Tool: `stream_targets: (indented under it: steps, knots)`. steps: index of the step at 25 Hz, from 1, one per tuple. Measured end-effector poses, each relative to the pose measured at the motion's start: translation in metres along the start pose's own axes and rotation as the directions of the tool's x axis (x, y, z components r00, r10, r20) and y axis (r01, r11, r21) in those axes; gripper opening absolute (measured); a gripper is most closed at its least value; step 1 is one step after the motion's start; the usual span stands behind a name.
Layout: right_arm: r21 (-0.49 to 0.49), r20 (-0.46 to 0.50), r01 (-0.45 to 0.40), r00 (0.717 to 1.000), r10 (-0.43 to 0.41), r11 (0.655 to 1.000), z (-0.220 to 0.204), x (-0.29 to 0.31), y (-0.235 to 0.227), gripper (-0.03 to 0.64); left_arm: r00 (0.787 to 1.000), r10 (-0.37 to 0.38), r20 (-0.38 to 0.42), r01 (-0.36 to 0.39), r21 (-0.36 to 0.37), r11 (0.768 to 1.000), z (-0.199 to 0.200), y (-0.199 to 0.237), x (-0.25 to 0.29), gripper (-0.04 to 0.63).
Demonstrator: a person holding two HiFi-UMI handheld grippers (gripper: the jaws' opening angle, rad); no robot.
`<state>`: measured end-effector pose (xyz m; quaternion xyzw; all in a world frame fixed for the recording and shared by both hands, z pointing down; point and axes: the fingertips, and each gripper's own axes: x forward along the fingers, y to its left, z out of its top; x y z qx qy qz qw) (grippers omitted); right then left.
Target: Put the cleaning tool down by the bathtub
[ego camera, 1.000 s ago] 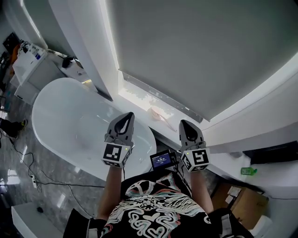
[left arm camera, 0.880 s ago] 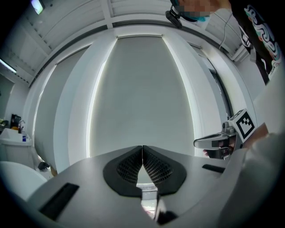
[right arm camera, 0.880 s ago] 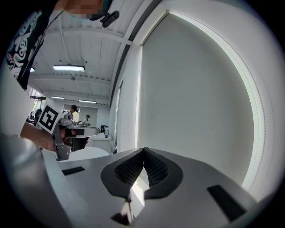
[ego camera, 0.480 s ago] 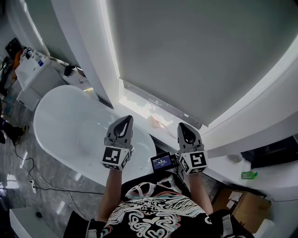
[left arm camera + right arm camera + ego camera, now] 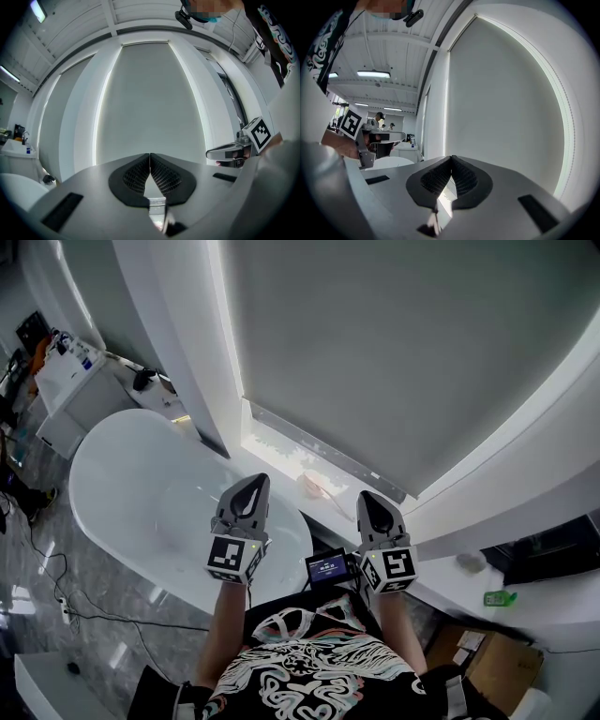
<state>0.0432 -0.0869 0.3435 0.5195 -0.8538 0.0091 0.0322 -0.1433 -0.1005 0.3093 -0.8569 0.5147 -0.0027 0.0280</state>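
Barely shifted, hand-held grippers closed, empty

Grey roller blind drawn down. Green bottle on white counter below blind's rt corner, cardboard box lower. Cluttered white cabinet far left of blind; black cables on floor below-left

The grey marbled floor has the white oval bathtub standing on it, with thin black cables trailing just beside it and a brown cardboard box off to the right. A pale pink cleaning tool lies on the white window ledge behind the tub. There's a small green bottle on the white counter at right.
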Motion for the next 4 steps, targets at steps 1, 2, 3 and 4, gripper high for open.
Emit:
stream_targets:
  steps: [1, 2, 3, 4]
  knots:
    - [0.001, 0.002, 0.000, 1.000, 0.000, 1.000, 0.0000, -0.0020, -0.0002, 0.026, 1.000, 0.003, 0.001, -0.003, 0.003, 1.000, 0.0003, -0.0012, -0.0018, 0.017]
    - [0.001, 0.003, -0.001, 1.000, 0.001, 1.000, -0.0001, -0.0039, -0.0005, 0.026, 1.000, 0.006, 0.002, -0.006, 0.004, 1.000, 0.0002, -0.0022, -0.0036, 0.017]
    - [0.002, 0.003, -0.002, 1.000, 0.002, 1.000, -0.0005, -0.0057, -0.0009, 0.026, 1.000, 0.009, 0.002, -0.009, 0.005, 1.000, -0.0002, -0.0031, -0.0054, 0.017]
    - [0.003, 0.004, -0.002, 1.000, 0.002, 1.000, -0.0008, -0.0075, -0.0012, 0.026, 1.000, 0.013, 0.002, -0.013, 0.006, 1.000, -0.0006, -0.0041, -0.0072, 0.017]
